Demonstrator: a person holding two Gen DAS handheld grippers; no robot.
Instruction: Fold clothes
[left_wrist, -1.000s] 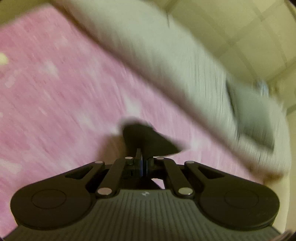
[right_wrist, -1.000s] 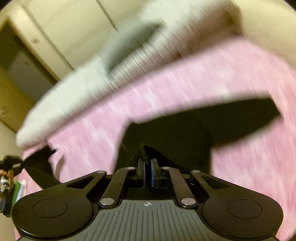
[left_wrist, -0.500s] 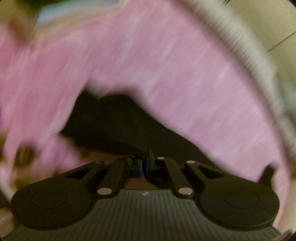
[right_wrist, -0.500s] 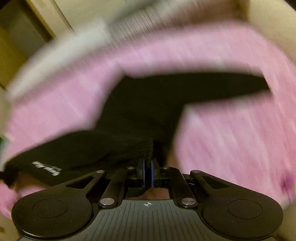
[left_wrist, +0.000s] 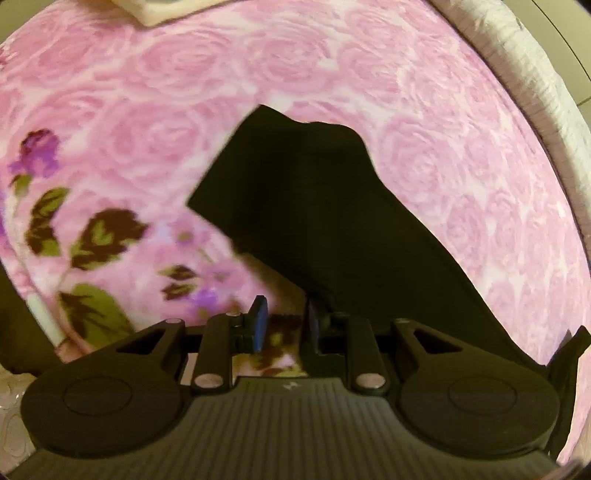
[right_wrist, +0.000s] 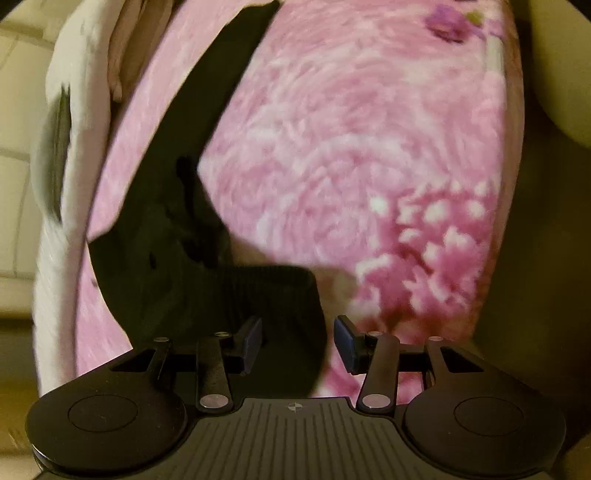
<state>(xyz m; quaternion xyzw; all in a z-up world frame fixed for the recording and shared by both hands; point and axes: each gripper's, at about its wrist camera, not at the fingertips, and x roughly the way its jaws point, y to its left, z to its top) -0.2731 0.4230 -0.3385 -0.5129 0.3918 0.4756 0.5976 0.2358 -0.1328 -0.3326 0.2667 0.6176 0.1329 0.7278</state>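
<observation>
A black garment (left_wrist: 314, 206) lies spread on the pink rose-patterned blanket (left_wrist: 424, 122). In the left wrist view my left gripper (left_wrist: 285, 319) is open just above the blanket. The garment's near edge runs beside its right finger, and nothing is pinched between the blue pads (left_wrist: 259, 321). In the right wrist view the same black garment (right_wrist: 173, 206) stretches away toward the upper left. Its ribbed band (right_wrist: 266, 291) lies in front of and between the fingers of my right gripper (right_wrist: 299, 339), which is open wide and not clamped on it.
White quilted bedding (left_wrist: 535, 74) borders the blanket's far side and shows again as white bedding (right_wrist: 70, 122). A cream pillow corner (left_wrist: 159, 11) sits at the top. Purple flowers with green leaves (left_wrist: 92, 236) are printed near the blanket edge. Tiled floor (right_wrist: 14, 110) lies beyond.
Both grippers were shut on the black garment and swung fast over the bed. Now both have opened, and the garment rests on the blanket.
</observation>
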